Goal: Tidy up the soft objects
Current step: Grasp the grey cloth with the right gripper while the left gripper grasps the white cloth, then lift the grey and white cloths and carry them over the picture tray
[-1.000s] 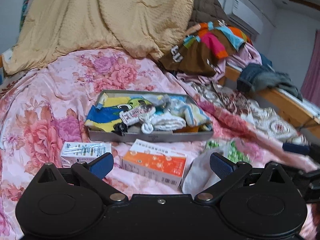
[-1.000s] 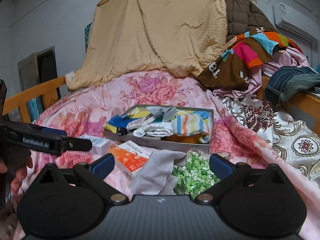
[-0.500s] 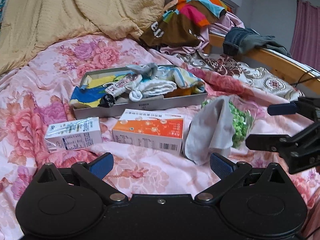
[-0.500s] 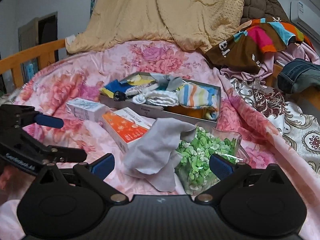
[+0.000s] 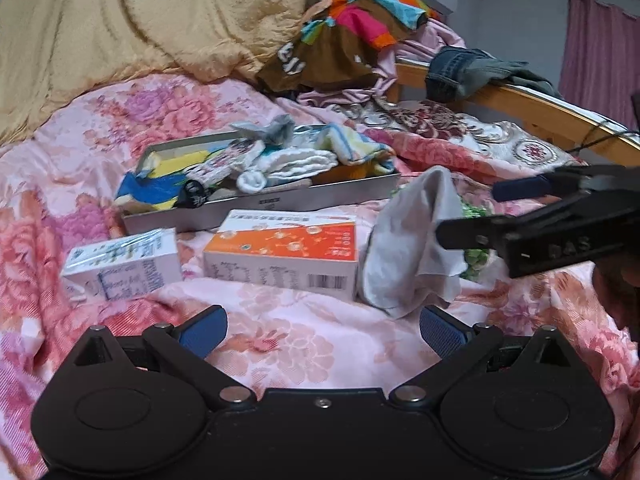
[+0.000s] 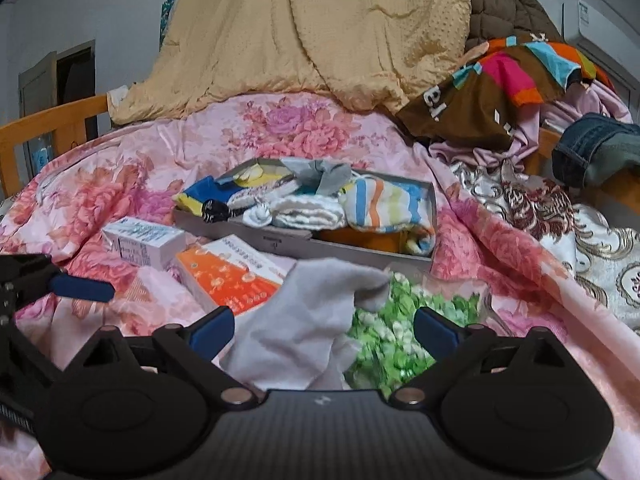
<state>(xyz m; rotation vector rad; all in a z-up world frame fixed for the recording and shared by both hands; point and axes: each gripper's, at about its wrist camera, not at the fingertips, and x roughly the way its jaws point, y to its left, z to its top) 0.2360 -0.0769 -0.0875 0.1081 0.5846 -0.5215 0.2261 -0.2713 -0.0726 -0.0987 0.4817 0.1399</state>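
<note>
Both grippers have dropped nearer the bed (image 5: 280, 344). The right gripper (image 6: 324, 326), jaws closing but clear, now straddles the grey cloth (image 6: 308, 320) at lower centre. The left gripper (image 5: 322, 326) stays spread, empty.

An orange-and-white carton (image 5: 282, 254) lies on the pink floral bedspread (image 5: 288, 352), with a smaller white carton (image 5: 122, 266) just beside it on its left. A tan quilt (image 6: 304, 28) is heaped at the head of the bed. Blue jeans (image 5: 464, 70) hang over the wooden bed rail (image 5: 536, 110), and a pink curtain (image 5: 600, 52) hangs beyond.
</note>
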